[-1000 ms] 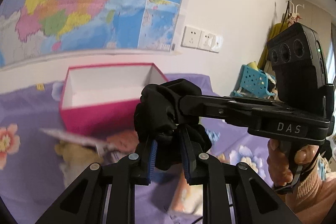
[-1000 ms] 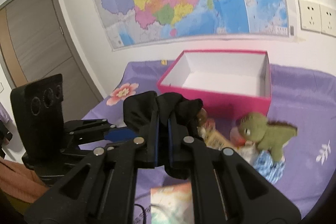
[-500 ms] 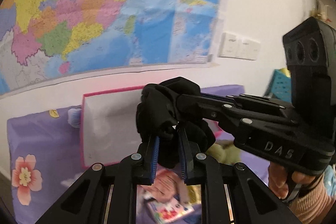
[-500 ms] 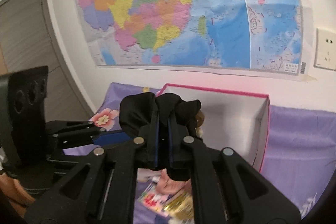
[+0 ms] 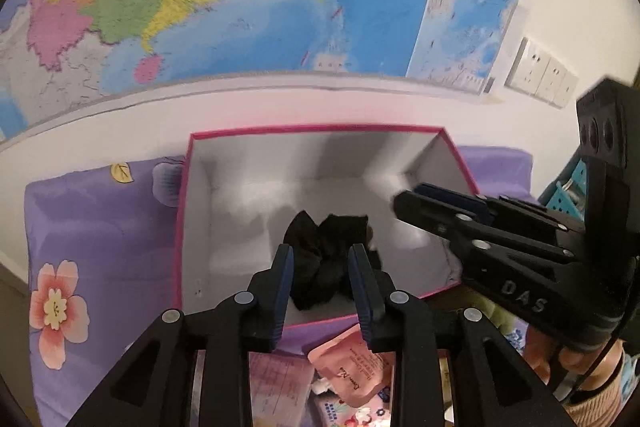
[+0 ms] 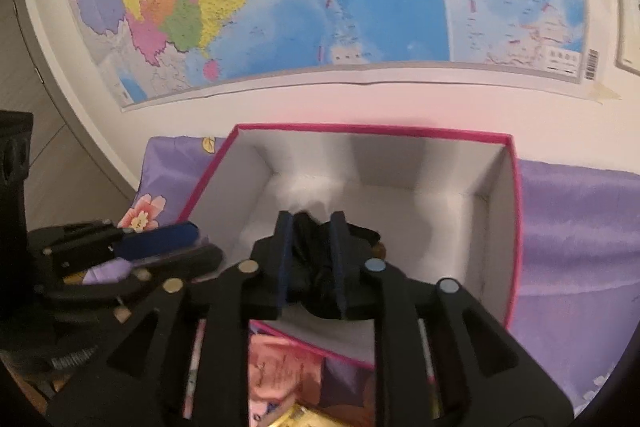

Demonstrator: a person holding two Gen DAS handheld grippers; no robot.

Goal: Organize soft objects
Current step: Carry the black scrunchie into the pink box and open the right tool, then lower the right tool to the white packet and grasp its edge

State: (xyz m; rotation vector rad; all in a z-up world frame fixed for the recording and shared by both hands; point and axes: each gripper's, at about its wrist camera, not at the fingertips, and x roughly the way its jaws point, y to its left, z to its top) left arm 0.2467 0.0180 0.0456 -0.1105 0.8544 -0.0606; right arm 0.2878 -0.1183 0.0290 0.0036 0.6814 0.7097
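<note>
Now my left hand-held gripper (image 5: 322, 259) and right hand-held gripper (image 6: 310, 227) have just been opening, both released; the black cloth (image 5: 326, 239) sits between their fingers inside the pink box (image 5: 316, 131).

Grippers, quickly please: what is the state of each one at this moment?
Left gripper: open, jaws just opening; black cloth lies in the pink box.
Right gripper: open, just opening over the cloth.

Purple floral bedspread (image 5: 88, 227) carries pink box (image 5: 181, 227), packets (image 5: 352, 371).
</note>
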